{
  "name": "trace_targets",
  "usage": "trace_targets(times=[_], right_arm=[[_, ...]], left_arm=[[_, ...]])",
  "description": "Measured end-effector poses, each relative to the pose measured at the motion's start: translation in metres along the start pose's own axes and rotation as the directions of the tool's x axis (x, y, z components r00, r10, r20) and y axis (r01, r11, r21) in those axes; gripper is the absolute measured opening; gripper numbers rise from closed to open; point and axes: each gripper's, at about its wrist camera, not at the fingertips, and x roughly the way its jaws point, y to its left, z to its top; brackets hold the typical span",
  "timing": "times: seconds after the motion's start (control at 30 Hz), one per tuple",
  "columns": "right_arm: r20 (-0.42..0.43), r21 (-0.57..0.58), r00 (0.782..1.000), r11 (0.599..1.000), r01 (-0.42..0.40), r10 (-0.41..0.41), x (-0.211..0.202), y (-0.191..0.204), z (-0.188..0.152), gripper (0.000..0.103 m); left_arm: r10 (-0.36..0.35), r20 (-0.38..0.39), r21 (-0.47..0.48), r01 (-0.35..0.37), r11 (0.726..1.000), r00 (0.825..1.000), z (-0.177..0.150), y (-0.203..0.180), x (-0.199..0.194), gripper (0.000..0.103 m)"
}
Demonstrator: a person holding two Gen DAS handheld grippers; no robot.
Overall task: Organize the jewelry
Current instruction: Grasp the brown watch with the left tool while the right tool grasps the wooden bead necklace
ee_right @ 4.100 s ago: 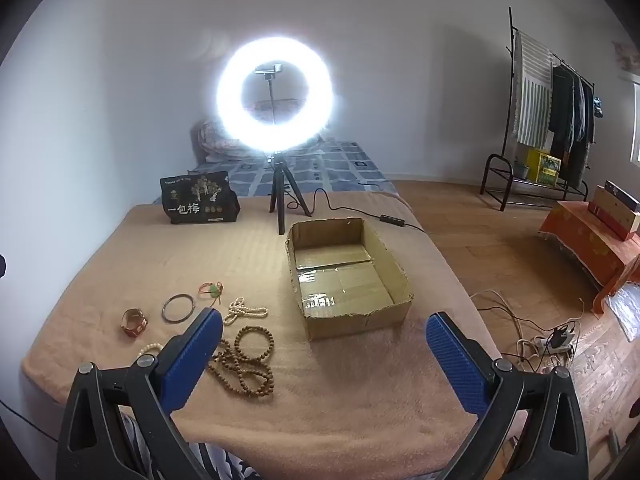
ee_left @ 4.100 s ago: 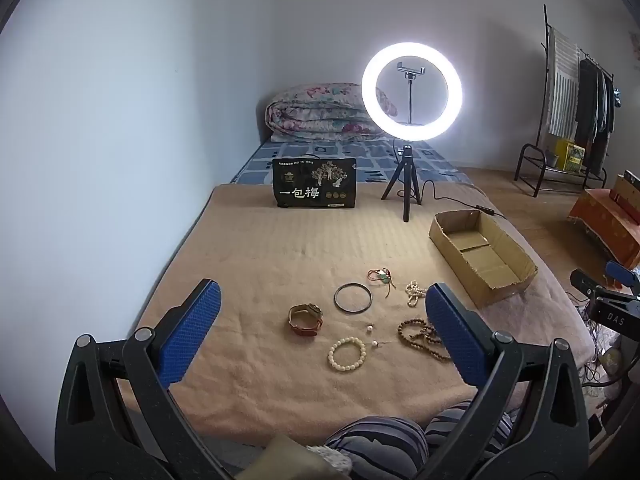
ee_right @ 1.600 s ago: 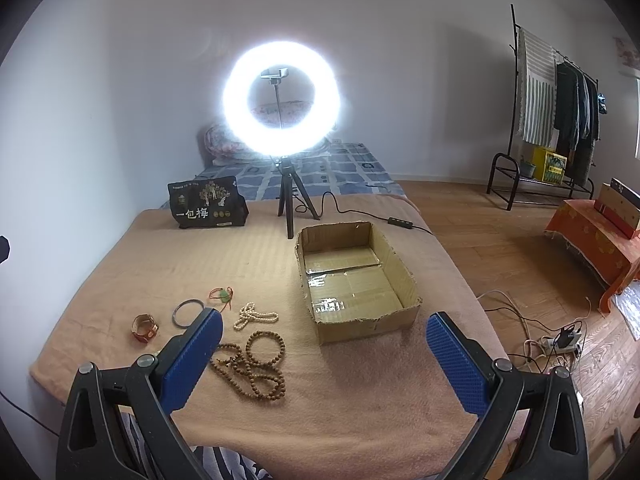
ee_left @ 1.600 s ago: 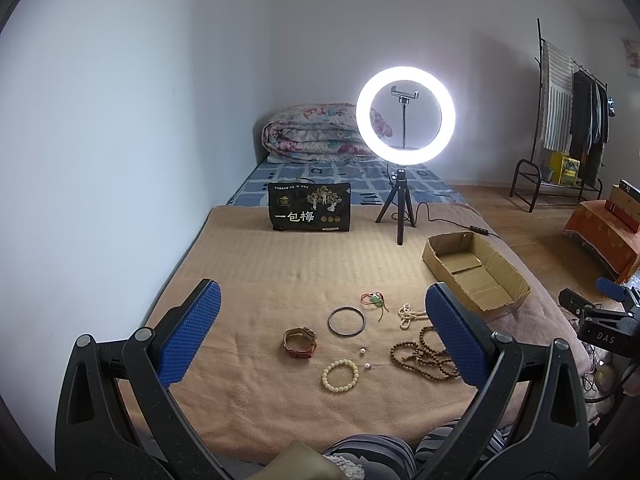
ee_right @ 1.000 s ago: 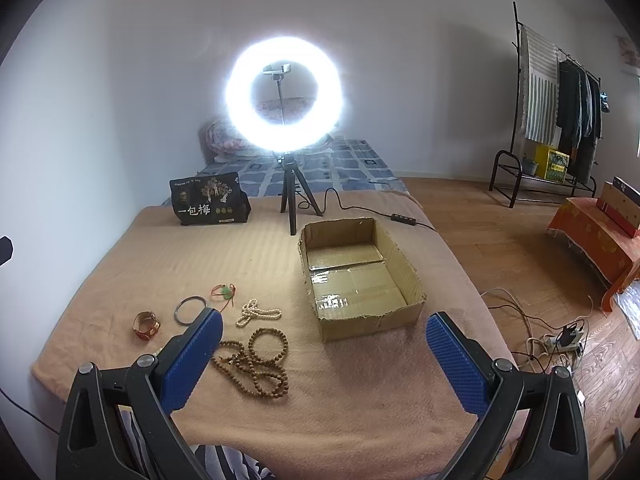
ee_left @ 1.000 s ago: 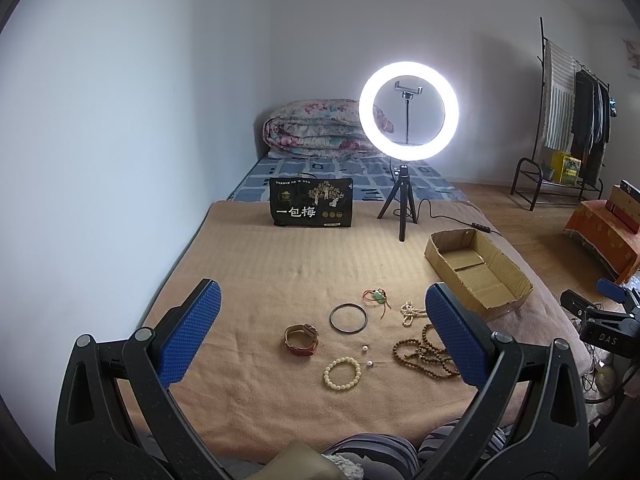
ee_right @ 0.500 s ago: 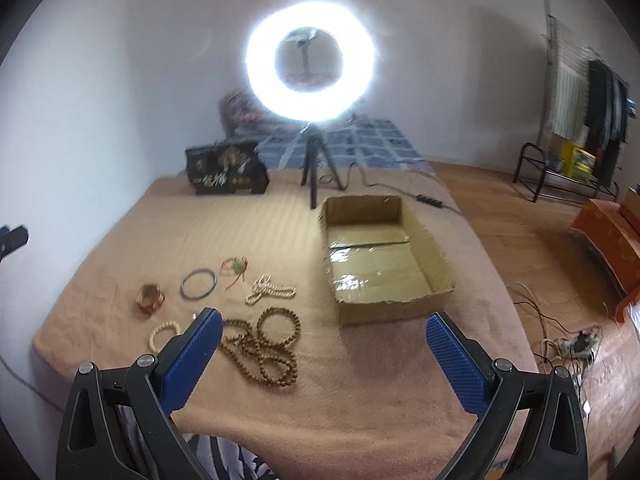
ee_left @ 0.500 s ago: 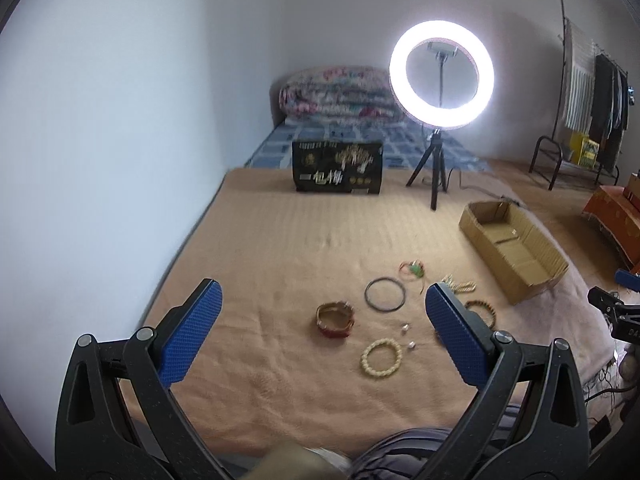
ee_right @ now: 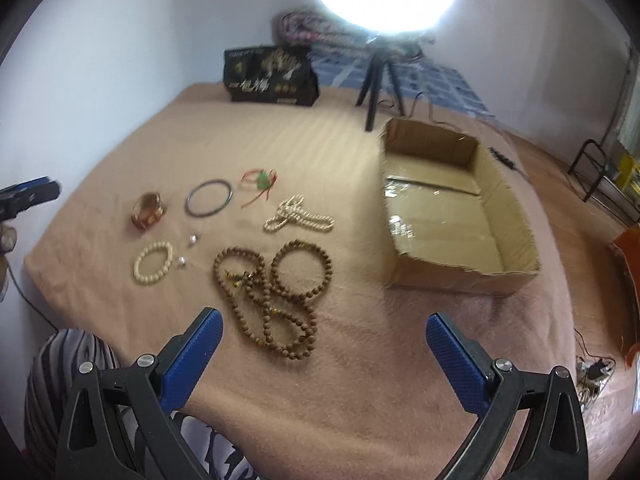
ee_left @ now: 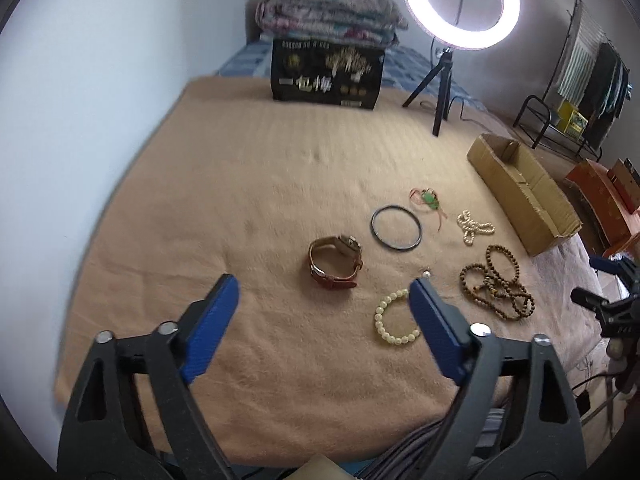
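Both grippers have dipped toward the blanket (ee_left: 248, 184). The left gripper (ee_left: 320, 292), its jaws just narrowed but spread and empty, lines up on the leather watch (ee_left: 335, 262); the right gripper (ee_right: 320, 332) gapes above the wooden bead strands (ee_right: 276, 288). The cardboard box (ee_right: 516, 240) stands empty.

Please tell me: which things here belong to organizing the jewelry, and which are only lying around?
For the job: brown watch, dark bangle, cream bead bracelet, brown bead strands, pearl strand, green charm, cardboard box.

Lying about: ring light, black package, folded quilt.
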Motion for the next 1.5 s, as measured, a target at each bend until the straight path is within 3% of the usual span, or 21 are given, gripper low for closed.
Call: trace_targets(times=[0.1, 0.17, 0.33, 0.7, 0.77, 1.0, 1.23, 1.3, 1.4, 1.5], right_arm=[[-0.033, -0.007, 0.999, 0.999, -0.039, 0.039, 0.016, 0.004, 0.001, 0.103], [-0.045, -0.021, 0.998, 0.998, -0.052, 0.051, 0.024, 0.007, 0.002, 0.103], [-0.096, -0.066, 0.993, 0.995, -0.081, 0.074, 0.05, 0.014, 0.004, 0.103], [-0.224, -0.176, 0.97, 0.975, -0.136, 0.095, 0.098, 0.037, 0.005, 0.103], [-0.242, -0.205, 0.967, 0.969, -0.135, 0.084, 0.106, 0.042, 0.005, 0.103], [-0.259, -0.185, 0.965, 0.978, -0.1, 0.05, 0.126, 0.042, 0.009, 0.103], [-0.244, -0.166, 0.968, 0.981, -0.1, 0.057, 0.134, 0.042, 0.013, 0.103], [-0.242, -0.17, 0.968, 0.98, -0.101, 0.058, 0.136, 0.042, 0.014, 0.101], [-0.234, -0.163, 0.97, 0.981, -0.106, 0.066, 0.137, 0.039, 0.018, 0.09], [-0.227, -0.147, 0.969, 0.981, -0.131, 0.095, 0.133, 0.037, 0.02, 0.07]], left_arm=[[-0.013, -0.036, -0.024, 0.012, 1.0, 0.999, 0.003, 0.005, 0.021, 0.079], [-0.025, -0.061, -0.04, 0.023, 0.999, 0.998, 0.004, 0.009, 0.034, 0.067], [-0.045, -0.133, -0.095, 0.032, 0.995, 0.99, 0.006, 0.019, 0.07, 0.057], [-0.065, -0.206, -0.109, 0.043, 0.993, 0.976, 0.009, 0.024, 0.11, 0.055], [-0.063, -0.212, -0.111, 0.04, 0.993, 0.975, 0.01, 0.024, 0.116, 0.051], [-0.06, -0.229, -0.098, 0.038, 0.994, 0.972, 0.012, 0.022, 0.131, 0.05], [-0.066, -0.236, -0.107, 0.041, 0.993, 0.969, 0.017, 0.021, 0.143, 0.038], [-0.062, -0.237, -0.1, 0.039, 0.994, 0.97, 0.018, 0.02, 0.145, 0.035], [-0.053, -0.235, -0.09, 0.032, 0.995, 0.971, 0.018, 0.019, 0.146, 0.028], [-0.046, -0.237, -0.087, 0.026, 0.996, 0.97, 0.019, 0.019, 0.148, 0.02]])
